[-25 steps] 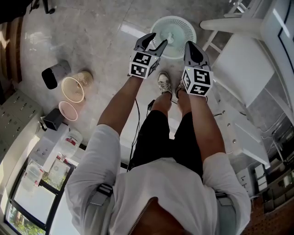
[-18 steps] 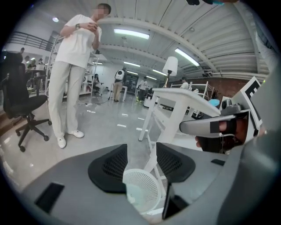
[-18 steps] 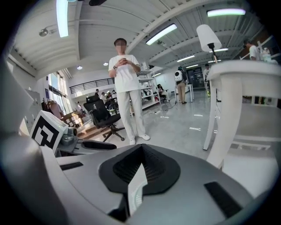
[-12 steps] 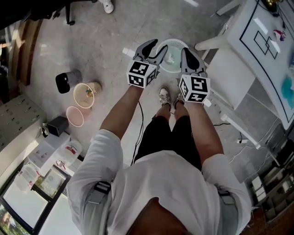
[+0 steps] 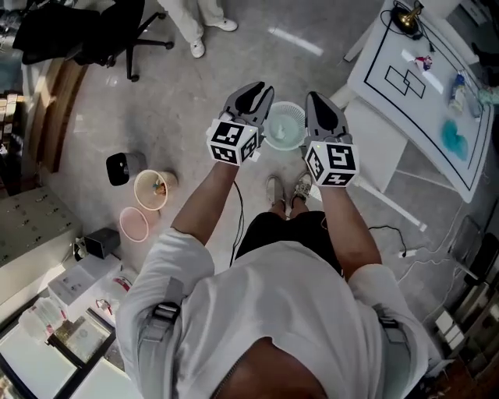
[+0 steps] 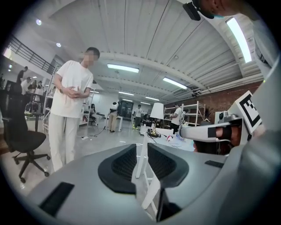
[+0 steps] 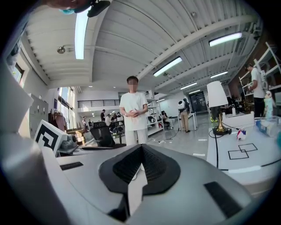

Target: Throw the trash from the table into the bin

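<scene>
The round white mesh bin [image 5: 284,126] stands on the floor below and between my two raised grippers. The white table [image 5: 390,109] with black outlines is at the upper right; small bits of trash [image 5: 426,61] and a teal piece [image 5: 454,140] lie on it. My left gripper [image 5: 253,93] [image 6: 141,147] holds nothing; its jaws have just been closing and a narrow gap remains between the pads. My right gripper [image 5: 316,100] [image 7: 141,146] is shut and empty. Both point roughly level, away from the table, which shows in the right gripper view [image 7: 246,165].
A white chair [image 5: 373,148] stands beside the table. A lamp [image 5: 405,15] sits at the table's far end. A beige bin [image 5: 152,188], a pink bin [image 5: 132,224] and a black cylinder [image 5: 119,168] stand on the floor at left. A person [image 6: 70,101] and an office chair [image 5: 117,31] are ahead.
Both grippers have risen from near the floor to chest height. The left jaws have narrowed. The head view has lifted, bringing the table and its trash into sight.
</scene>
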